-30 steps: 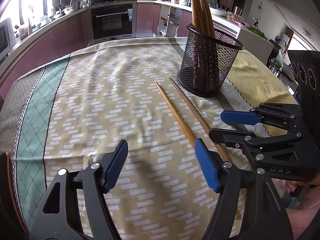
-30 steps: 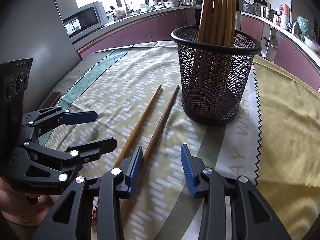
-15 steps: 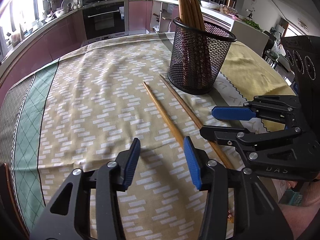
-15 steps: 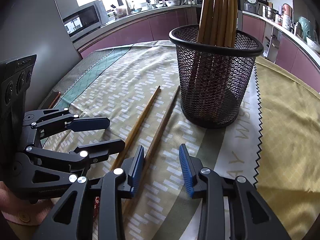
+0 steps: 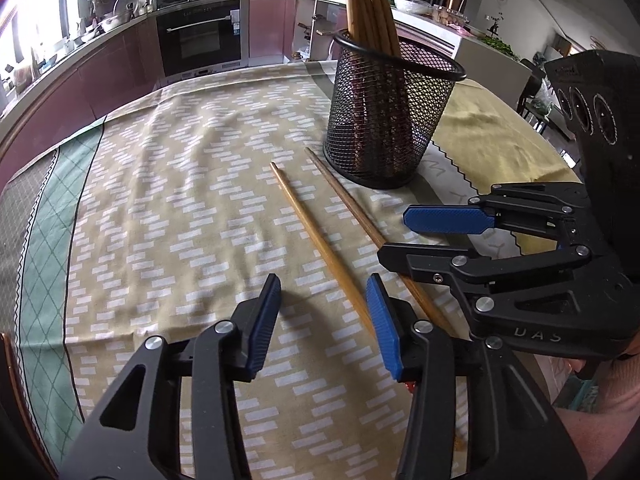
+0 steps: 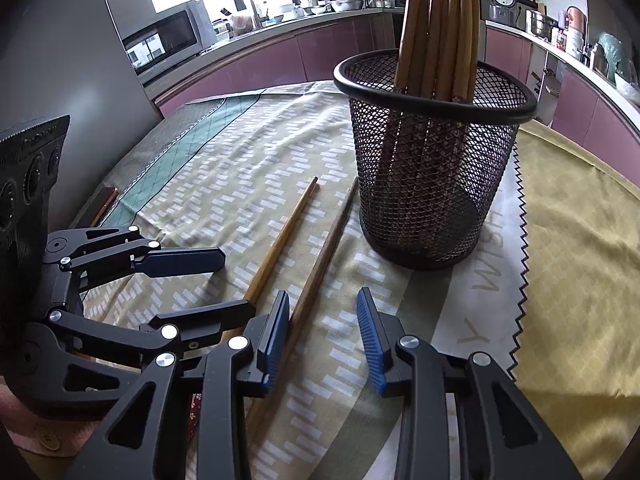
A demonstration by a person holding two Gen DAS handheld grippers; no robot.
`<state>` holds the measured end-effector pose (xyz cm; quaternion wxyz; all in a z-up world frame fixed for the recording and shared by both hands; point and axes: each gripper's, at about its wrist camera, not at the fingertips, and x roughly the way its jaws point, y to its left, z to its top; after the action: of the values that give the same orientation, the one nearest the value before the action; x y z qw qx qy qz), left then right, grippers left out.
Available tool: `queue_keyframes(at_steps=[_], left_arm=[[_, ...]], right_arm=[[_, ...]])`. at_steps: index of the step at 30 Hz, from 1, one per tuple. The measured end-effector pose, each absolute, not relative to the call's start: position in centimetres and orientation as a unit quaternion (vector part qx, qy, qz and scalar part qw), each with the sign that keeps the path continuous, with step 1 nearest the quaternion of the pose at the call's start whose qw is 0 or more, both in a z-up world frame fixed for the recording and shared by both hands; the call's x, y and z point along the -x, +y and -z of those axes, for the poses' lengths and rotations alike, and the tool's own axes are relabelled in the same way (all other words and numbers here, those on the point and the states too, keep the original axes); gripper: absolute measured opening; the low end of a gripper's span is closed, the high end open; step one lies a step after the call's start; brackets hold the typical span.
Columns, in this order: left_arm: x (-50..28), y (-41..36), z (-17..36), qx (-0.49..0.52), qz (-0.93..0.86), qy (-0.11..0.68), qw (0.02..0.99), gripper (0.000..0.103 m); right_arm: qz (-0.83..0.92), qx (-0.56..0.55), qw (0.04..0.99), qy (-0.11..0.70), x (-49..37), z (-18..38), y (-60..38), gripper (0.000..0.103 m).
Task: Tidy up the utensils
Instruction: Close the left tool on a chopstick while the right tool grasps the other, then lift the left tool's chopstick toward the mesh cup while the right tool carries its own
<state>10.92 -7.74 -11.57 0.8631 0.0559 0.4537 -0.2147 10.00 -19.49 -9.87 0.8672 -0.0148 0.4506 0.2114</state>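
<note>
Your left gripper (image 5: 322, 312) hangs low over the tablecloth (image 5: 168, 200), jaws partly open and closing on nothing, the lighter chopstick (image 5: 316, 240) lying just inside its right pad; your right gripper (image 6: 322, 328), also part open and empty, has the darker chopstick (image 6: 324, 248) just inside its left pad. Readable writing: "DAS" on the right gripper's body, and cloth lettering too cut off to read. Both chopsticks lie side by side, near-parallel, long axes running toward 11 o'clock in the left view, far tips near the mesh holder (image 5: 384, 120) of upright chopsticks.
</note>
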Motion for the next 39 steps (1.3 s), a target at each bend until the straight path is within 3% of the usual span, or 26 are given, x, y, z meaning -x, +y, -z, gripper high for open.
queue_keyframes(at_steps=[4, 9, 14, 19, 25, 39], left_arm=[[-11.2, -7.7, 11.6, -0.055, 0.206, 0.457, 0.864, 0.033], [-11.3, -7.5, 11.6, -0.054, 0.202, 0.458, 0.864, 0.032], [-11.7, -7.6, 11.6, -0.054, 0.196, 0.458, 0.865, 0.03], [-12.0, -7.4, 11.6, -0.046, 0.19, 0.46, 0.866, 0.018], [-11.9, -6.9, 11.5, -0.025, 0.19, 0.462, 0.866, 0.011], [-11.0, -6.3, 10.4, -0.015, 0.191, 0.451, 0.872, 0.008]], right_arm=[[-0.21, 0.017, 0.867, 0.451, -10.3, 9.9, -19.3, 0.033], [-0.207, 0.022, 0.87, 0.448, -10.6, 10.0, -18.6, 0.033], [-0.2, 0.024, 0.873, 0.443, -10.7, 10.1, -18.1, 0.023], [-0.206, 0.005, 0.872, 0.445, -10.8, 10.1, -18.2, 0.011], [-0.212, -0.018, 0.869, 0.446, -10.6, 10.1, -18.9, 0.009], [-0.227, -0.047, 0.875, 0.425, -9.2, 8.7, -20.3, 0.006]])
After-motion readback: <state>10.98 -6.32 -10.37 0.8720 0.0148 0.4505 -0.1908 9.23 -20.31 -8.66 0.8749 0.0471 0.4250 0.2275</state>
